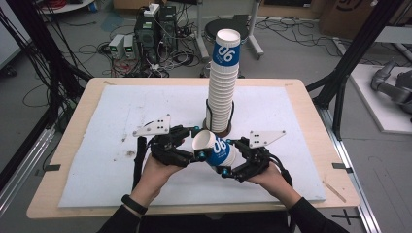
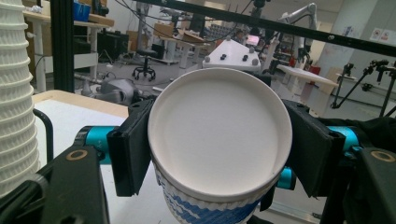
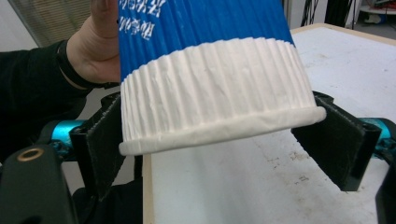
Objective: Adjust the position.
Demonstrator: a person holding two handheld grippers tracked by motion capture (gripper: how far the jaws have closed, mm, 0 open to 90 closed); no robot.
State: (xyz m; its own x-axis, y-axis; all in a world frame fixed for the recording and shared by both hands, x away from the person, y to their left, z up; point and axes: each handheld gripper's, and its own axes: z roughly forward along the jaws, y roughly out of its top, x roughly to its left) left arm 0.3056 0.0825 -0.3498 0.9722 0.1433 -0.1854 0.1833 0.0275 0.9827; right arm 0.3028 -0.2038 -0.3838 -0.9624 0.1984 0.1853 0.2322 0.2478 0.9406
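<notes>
Paper cup (image 1: 217, 148), white with a blue printed band, hangs just above the white mat (image 1: 116, 126) between two hand-held grippers, tilted with its open mouth toward the left and its base toward the right. Starting at the left, a hand (image 1: 154, 171) with a dark band on the wrist holds the left gripper (image 1: 197, 143), a grey three-cornered plate on top of it. Its jaws are clamped on the cup near the rim; in the left gripper view the cup (image 2: 219, 140) shows its white inside, with the two black pads pressed against either side of the rim. Moving to the middle of the table, a tall stack of cups (image 1: 224, 80) stands upright in a dark ring holder just behind the held cup, the topmost cup carrying the same blue band with white numerals. In the left gripper view, the ribbed white edge of that stack (image 2: 16, 93) fills the left border. Further right, the right gripper (image 1: 224, 164) sits at the cup's lower end, held by the other hand (image 1: 269, 178). Its jaws stand apart: in the right gripper view the cup (image 3: 210, 74) lies between them, the left pad close against the ribbed wall, the right pad clear of the base with a gap showing.
</notes>
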